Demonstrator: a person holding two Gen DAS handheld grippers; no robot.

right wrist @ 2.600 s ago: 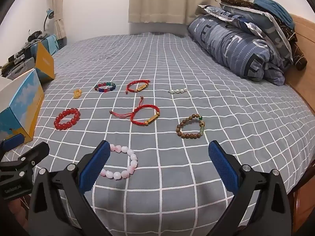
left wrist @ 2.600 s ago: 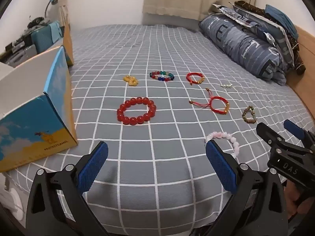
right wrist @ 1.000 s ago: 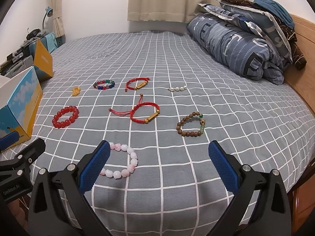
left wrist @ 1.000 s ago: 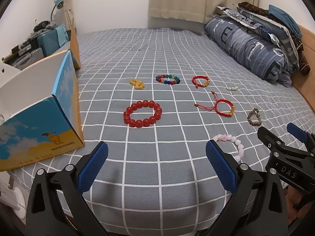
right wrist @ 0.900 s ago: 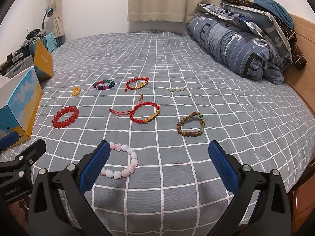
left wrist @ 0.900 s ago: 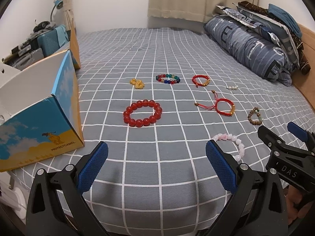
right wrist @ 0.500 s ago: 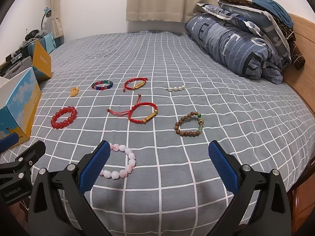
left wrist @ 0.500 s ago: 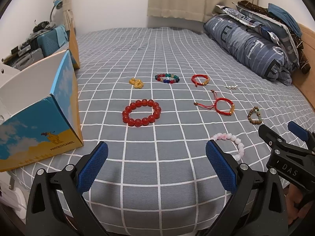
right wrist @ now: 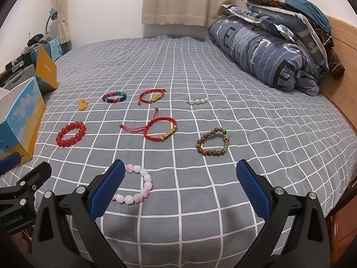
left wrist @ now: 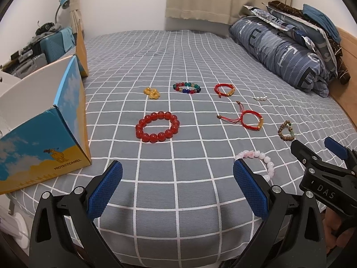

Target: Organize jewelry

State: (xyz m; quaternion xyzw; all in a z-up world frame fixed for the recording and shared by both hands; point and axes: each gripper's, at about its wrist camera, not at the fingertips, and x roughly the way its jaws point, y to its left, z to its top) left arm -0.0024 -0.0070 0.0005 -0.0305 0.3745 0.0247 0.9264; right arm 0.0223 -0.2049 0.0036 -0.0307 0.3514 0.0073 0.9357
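A: On the grey checked bed (right wrist: 256,116), eight pieces are lying flat, well apart. The red cord bracelet (right wrist: 161,128) is trailing its tail toward the box (left wrist: 42,131), its gold bar angling across the near right side.

B: Pearl strand (right wrist: 198,101)?

A: Its long axis is running left to right, in the far row.

B: Claws?

A: The left claw (left wrist: 177,188) is gaping wide, holding nothing and hovering off the sheet, with the red bead bracelet (left wrist: 157,126) lying ahead of it. The right claw (right wrist: 178,189) is gaping equally wide and empty; its left pad (right wrist: 107,192) is overlapping the pink bead bracelet (right wrist: 137,184) in view; I cannot tell whether they are touching.
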